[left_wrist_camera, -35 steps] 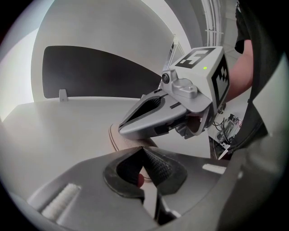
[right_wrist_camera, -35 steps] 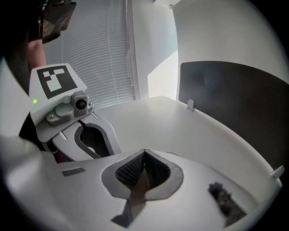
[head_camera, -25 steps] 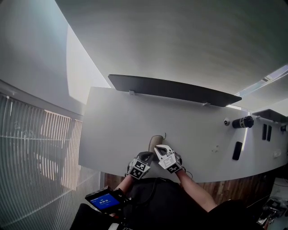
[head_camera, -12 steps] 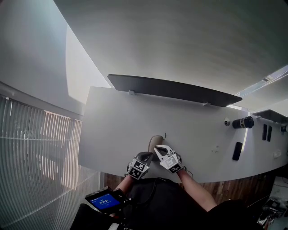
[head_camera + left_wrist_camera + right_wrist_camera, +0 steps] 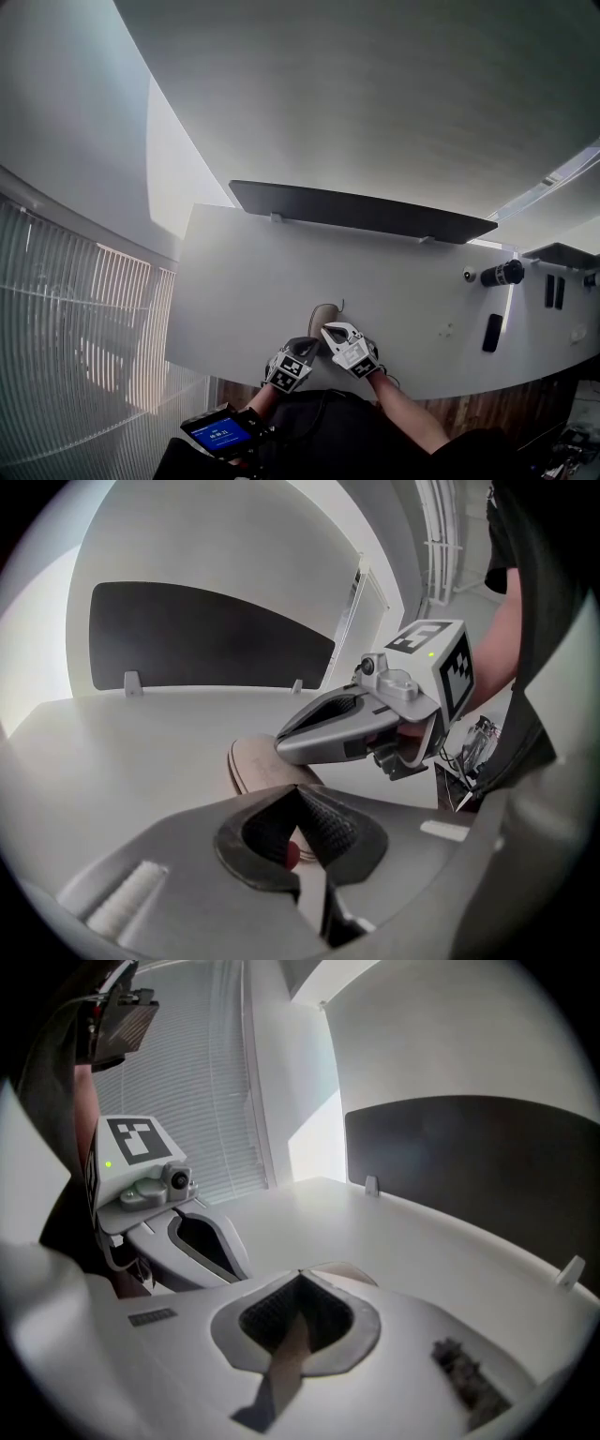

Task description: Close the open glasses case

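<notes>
We see the glasses case [image 5: 255, 764], a tan oval, lying flat on the white table [image 5: 253, 281] near the edge closest to the person and right in front of both grippers. From the left gripper view its lid looks down on its base, with a thin seam along the rim, though we cannot tell if it is fully latched. The left gripper [image 5: 298, 794] has its 2 jaws brought together, tips meeting, with nothing clamped between them; the case and a small red spot show through the opening behind the tips. The right gripper [image 5: 298, 1277] also has its 2 jaws together at the tips, and a tan strip of the case shows through the slit below them, with the case's rounded end peeking out just beyond. In the left gripper view the right gripper's jaws reach over the near part of the case; we cannot tell whether they touch it. In the head view the 2 grippers sit side by side, close together, at the near edge of the table. A long dark panel [image 5: 356, 211] stands along the table's far edge. Well to the right, a black cylinder [image 5: 497, 274] and a flat black rectangle [image 5: 492, 332] lie on the table.
</notes>
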Tool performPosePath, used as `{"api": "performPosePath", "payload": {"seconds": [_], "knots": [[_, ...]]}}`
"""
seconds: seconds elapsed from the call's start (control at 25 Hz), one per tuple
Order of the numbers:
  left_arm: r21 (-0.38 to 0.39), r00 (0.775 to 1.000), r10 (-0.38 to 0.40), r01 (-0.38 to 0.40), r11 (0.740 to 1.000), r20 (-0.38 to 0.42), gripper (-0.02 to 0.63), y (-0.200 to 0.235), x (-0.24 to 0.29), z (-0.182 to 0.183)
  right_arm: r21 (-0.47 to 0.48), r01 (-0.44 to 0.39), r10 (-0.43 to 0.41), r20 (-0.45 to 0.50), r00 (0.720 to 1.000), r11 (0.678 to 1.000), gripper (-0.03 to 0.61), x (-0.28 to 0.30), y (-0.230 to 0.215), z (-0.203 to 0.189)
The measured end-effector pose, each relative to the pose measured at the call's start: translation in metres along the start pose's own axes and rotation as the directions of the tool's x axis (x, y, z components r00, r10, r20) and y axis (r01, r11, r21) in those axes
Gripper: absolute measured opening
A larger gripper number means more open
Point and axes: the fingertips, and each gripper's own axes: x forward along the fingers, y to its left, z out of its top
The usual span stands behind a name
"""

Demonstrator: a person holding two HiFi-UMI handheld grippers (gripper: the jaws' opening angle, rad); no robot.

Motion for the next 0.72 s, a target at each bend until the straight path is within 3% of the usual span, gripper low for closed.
{"api": "performPosePath", "payload": {"seconds": [0.12,0.28,0.44,0.72], "knots": [[0.021,0.999,0.003,-0.004,1.000,0.032,0.008,-0.008,-0.005,0.008,0.001,0.000,0.000,0.013,1.000,1.000,-0.002,-0.003,0.000,0.004],[0.083,0.992,0.009,-0.019,0.996,0.127,0.008,-0.011,-0.020,0.048,0.001,0.015,-0.015,0.074,0.997,1.000,-0.002,-0.019,-0.002,0.022],[0.129,0.971,0.040,-0.073,0.989,0.237,0.008,-0.018,-0.045,0.085,0.000,0.048,-0.048,0.179,0.983,0.999,-0.002,-0.051,-0.004,0.051],[0.126,0.931,0.080,-0.132,0.983,0.356,0.008,-0.038,-0.082,0.124,-0.042,0.096,-0.080,0.296,0.952,0.994,-0.002,-0.107,-0.002,0.083]]}}
